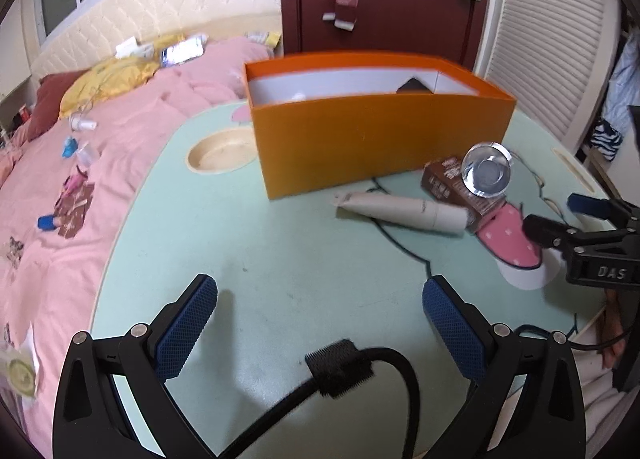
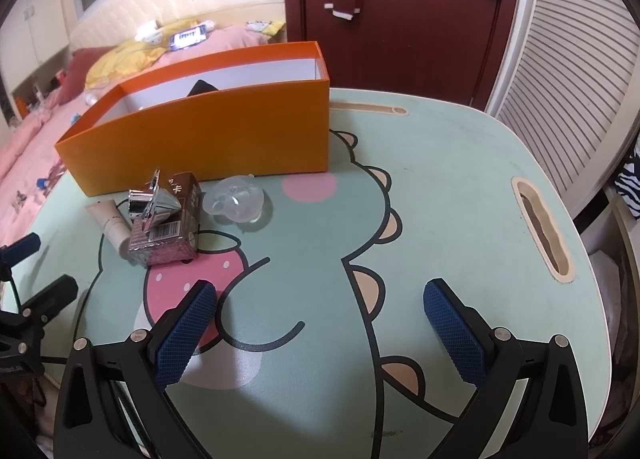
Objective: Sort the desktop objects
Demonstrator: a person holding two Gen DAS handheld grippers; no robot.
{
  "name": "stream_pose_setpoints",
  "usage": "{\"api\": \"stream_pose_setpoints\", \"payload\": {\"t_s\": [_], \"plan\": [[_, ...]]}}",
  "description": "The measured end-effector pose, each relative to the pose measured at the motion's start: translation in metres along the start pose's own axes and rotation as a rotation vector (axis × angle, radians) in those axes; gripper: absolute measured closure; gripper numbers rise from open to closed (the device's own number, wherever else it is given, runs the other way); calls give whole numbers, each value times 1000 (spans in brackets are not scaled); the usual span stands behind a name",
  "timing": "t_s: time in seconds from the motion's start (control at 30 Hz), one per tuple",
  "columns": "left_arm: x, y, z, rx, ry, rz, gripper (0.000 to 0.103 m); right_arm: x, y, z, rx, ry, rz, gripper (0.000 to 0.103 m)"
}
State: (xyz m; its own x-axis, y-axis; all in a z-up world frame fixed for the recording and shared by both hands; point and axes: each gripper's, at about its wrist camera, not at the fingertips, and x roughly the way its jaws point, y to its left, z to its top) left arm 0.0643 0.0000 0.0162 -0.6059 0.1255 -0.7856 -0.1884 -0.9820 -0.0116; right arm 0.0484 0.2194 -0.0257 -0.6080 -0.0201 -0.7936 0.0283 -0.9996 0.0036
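2 grippers in view, both empty and spread wide. Left gripper [image 1: 320, 309] hovers over bare mint-green worktop [image 1: 280, 259], blue textured pads [image 1: 188, 329] well apart, black cable with velcro strap [image 1: 340, 369] running between its arms. Right gripper [image 2: 320, 309] hangs over the dinosaur cartoon print on the worktop [image 2: 460, 187], jaws parted, nothing between them.

Orange rectangular cardboard box with white lining [image 1: 376, 131] stands upright at the far side of the worktop; a dark object [image 1: 414, 86] pokes up inside, unclear what. Just in front of the box: beige cosmetic tube [image 1: 404, 211] lying flat, touching a brown foil-topped drink carton [image 2: 168, 227] lying on its side. Clear round plastic piece [image 2: 236, 203] sits beside the carton, near the box wall. Round wooden cup recess [image 1: 220, 155] in the worktop left of the box. Pink bed quilt [image 1: 60, 179] beyond, scattered with small items.
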Motion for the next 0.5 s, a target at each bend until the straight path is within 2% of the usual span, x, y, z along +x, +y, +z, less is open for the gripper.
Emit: {"api": "stream_pose_setpoints", "payload": {"t_s": [0.5], "plan": [[0,2,-3,0,-22,-15,0,1,7,3,-7,2,0,0]]}}
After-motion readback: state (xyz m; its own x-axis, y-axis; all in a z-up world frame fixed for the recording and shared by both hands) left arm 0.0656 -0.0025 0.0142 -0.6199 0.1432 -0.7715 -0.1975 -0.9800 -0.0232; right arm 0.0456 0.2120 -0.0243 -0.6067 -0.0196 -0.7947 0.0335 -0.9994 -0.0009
